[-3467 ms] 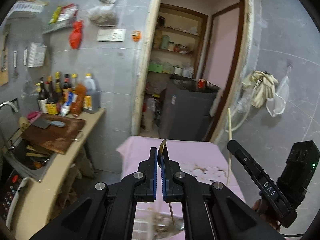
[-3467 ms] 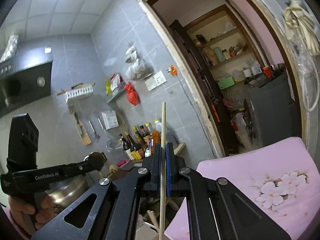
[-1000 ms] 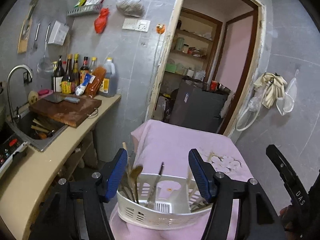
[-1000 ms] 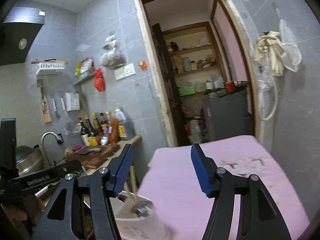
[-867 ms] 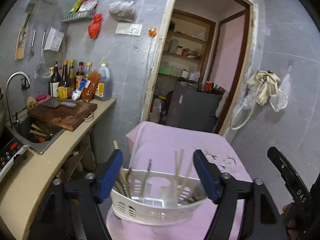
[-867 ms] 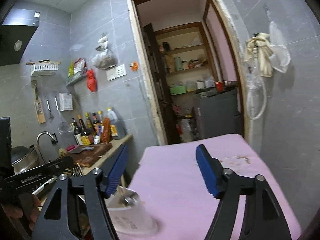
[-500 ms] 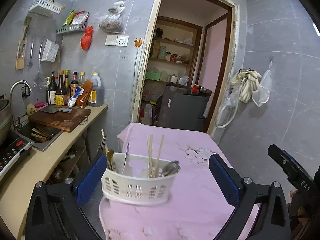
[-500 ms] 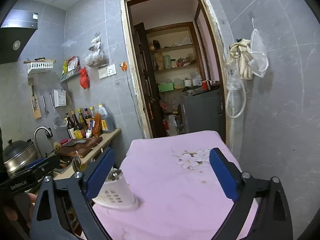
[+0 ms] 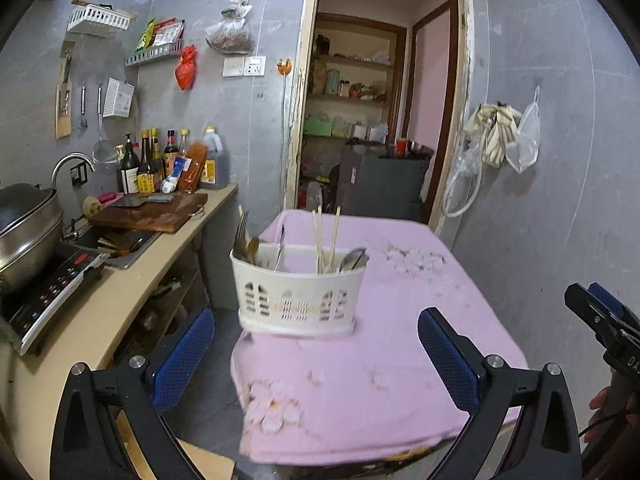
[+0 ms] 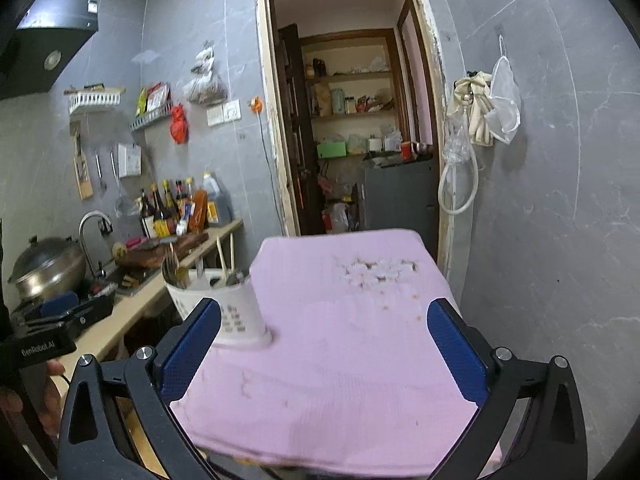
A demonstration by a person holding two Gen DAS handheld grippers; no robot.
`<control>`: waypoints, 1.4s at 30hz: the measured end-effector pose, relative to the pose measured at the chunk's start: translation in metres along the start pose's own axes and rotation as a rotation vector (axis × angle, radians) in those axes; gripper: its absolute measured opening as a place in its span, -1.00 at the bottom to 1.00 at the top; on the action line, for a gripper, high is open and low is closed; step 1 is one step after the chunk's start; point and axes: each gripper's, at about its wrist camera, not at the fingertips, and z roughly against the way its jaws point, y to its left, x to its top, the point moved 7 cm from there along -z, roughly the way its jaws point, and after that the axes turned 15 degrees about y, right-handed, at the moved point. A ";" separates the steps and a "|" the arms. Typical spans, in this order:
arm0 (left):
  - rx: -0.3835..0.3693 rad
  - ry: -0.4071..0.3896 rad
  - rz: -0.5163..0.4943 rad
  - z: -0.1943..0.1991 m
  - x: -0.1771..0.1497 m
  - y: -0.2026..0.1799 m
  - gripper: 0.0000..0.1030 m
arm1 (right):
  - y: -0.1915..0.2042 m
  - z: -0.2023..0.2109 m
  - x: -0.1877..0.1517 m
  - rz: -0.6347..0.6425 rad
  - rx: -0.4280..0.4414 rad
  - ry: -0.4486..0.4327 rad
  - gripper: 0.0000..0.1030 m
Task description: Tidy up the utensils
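Here the white basket [image 9: 298,290] stands on the pink cloth [image 9: 400,340], with chopsticks [image 9: 326,240], forks [image 9: 241,236] and a spoon [image 9: 352,259] inside. The left gripper [image 9: 316,354] is wide apart and empty. The right gripper [image 10: 324,350] is opening, nothing between.

- Even, dim indoor light; the grey walls [image 9: 560,200] look flat and dull.
- The room past the doorway [image 10: 352,128] is warmer and brighter than the kitchen.
- A small lamp glows on the hood [image 10: 52,60] in the right wrist view.
- Soft shadows lie under the counter [image 9: 132,280].
- Strong fisheye bending, with black corners in both views.
- The near edge of the pink cloth [image 10: 320,380] is slightly blurred.
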 end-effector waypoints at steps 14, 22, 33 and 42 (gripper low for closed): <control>-0.009 0.011 -0.024 0.001 -0.019 0.005 0.99 | 0.002 0.002 -0.028 0.002 -0.028 0.042 0.97; -0.008 0.011 -0.022 0.002 -0.019 0.005 0.99 | 0.004 0.002 -0.027 0.006 -0.025 0.045 0.97; -0.009 0.003 -0.013 0.004 -0.015 0.000 0.99 | 0.004 0.000 -0.026 0.006 -0.029 0.038 0.97; -0.013 -0.007 -0.010 0.004 -0.015 -0.007 0.99 | 0.003 0.001 -0.026 0.005 -0.023 0.038 0.97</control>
